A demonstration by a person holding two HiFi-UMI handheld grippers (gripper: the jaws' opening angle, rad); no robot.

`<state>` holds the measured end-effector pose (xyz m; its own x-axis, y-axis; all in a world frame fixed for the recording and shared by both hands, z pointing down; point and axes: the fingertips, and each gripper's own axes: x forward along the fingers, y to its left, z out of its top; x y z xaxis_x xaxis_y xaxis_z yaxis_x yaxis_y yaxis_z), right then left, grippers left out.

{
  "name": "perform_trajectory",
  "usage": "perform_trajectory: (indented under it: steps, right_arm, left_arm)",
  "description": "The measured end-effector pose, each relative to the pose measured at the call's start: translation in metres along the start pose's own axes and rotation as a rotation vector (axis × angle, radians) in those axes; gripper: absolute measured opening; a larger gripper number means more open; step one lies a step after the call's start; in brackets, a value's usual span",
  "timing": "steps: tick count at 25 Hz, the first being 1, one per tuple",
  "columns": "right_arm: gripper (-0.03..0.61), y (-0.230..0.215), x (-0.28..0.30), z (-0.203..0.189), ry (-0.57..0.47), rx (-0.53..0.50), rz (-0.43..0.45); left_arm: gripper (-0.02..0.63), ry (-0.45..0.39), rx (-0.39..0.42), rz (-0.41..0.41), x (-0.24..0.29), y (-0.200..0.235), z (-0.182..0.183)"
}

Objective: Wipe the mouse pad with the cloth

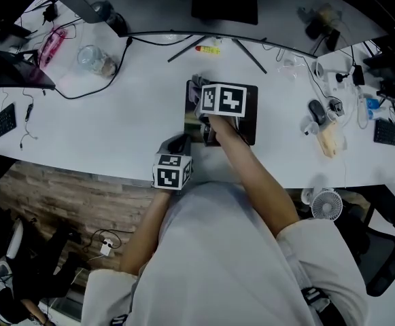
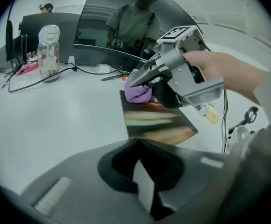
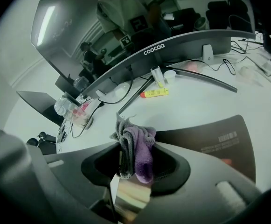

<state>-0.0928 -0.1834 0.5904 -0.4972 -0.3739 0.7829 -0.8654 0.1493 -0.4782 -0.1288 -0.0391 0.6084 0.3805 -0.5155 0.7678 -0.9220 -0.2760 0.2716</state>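
- Head view: from above, steeply down on the desk (image 1: 115,128); wide, far enough to take in the whole mouse pad (image 1: 250,131).
- Left gripper view: low at the desk's front edge, faces fwd across the mouse pad twd the right gripper (image 2: 133,82).
- Right gripper view: v. close over the mouse pad, faces the monitor (image 3: 154,50) at the back.
- Shared by all 3: mouse pad, desk.

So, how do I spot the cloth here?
On the white desk, find the dark rectangular mouse pad before the curved monitor. At its far left corner, the purple-and-grey cloth is pinched by the right gripper, the only soft, crumpled thing nearby.
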Motion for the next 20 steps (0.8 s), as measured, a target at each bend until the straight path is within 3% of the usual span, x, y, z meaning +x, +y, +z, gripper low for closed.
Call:
perform_trajectory:
  steps: [20]
  right_arm:
    - [0.172, -0.018, -0.012, 0.000, 0.006, 0.011, 0.009]
  left_arm:
    - [0.000, -0.003, -0.001, 0.006, -0.002, -0.001, 0.000]
